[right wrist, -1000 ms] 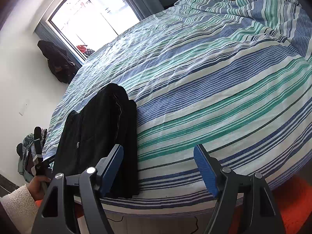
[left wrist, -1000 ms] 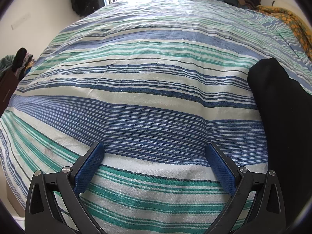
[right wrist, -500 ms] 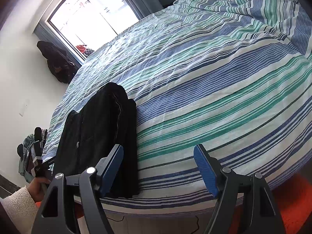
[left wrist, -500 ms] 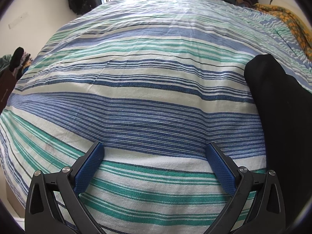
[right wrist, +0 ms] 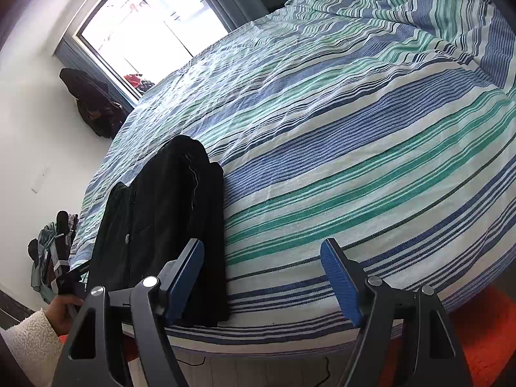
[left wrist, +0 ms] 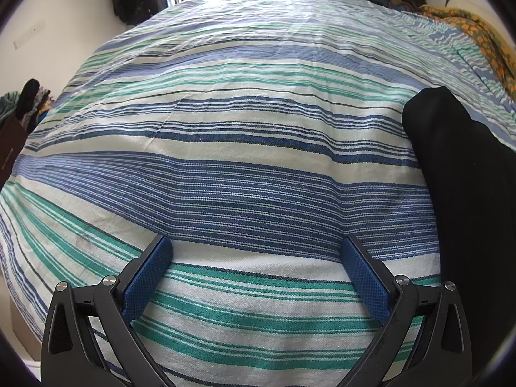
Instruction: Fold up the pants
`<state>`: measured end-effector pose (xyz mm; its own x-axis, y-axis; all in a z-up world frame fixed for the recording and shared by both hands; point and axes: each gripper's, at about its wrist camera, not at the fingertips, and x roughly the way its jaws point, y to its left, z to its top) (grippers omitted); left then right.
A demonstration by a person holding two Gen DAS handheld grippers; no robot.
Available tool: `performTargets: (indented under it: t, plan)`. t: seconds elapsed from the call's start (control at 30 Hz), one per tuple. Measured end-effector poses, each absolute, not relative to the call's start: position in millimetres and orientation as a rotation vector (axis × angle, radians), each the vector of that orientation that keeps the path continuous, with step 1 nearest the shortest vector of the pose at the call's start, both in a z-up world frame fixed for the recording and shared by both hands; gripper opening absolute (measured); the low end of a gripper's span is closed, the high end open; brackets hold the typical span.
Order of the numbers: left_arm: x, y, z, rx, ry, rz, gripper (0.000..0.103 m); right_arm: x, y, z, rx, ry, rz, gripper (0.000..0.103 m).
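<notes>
Pants [right wrist: 161, 225]: black, folded into a long stack, lying on the bed [right wrist: 354, 161] at its near edge, well short of the window [right wrist: 145, 25].
Left hand-held gripper [left wrist: 257, 251]: released, blue pads spread wide over bare striped cover, pants [left wrist: 467, 193] off to its right.
Right hand-held gripper [right wrist: 262, 251]: released, nothing between the pads; left pad sits in front of the pants' near end.
Hand [right wrist: 66, 309]: fleece-sleeved, below the bed's edge beside the pants.
</notes>
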<state>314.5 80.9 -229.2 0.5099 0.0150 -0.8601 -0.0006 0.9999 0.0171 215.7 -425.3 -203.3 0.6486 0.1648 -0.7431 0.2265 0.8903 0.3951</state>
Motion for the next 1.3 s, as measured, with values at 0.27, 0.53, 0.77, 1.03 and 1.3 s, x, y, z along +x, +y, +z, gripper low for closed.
performTargets:
  t: [0.27,0.53,0.77,1.03,1.3]
  plan:
    - [314.1,80.6,-228.9,0.017,1.039,0.009,0.103,215.4,-424.3,-204.1,0.486,0.876,-0.036,0.075]
    - [292.0,73.5,-174.0,-0.054,1.029,-0.109,0.101,202.9,-441.1,-194.6,0.554,0.798,-0.07,0.075]
    - [261.6,17.6,-128.6,-0.195,0.932,-0.512,0.101,225.6,-376.6,-147.8,0.483,0.706,0.251,0.073]
    - [263.5,-52.1,-185.7,0.006,1.037,-0.464,0.102,261.3,-317.4,-209.3,0.24,0.886,0.288,0.066]
    - [259.2,-40.7,-170.1,-0.061,1.059,-0.472,0.102,249.2,-340.0,-193.1,0.301,0.821,0.304,0.068]
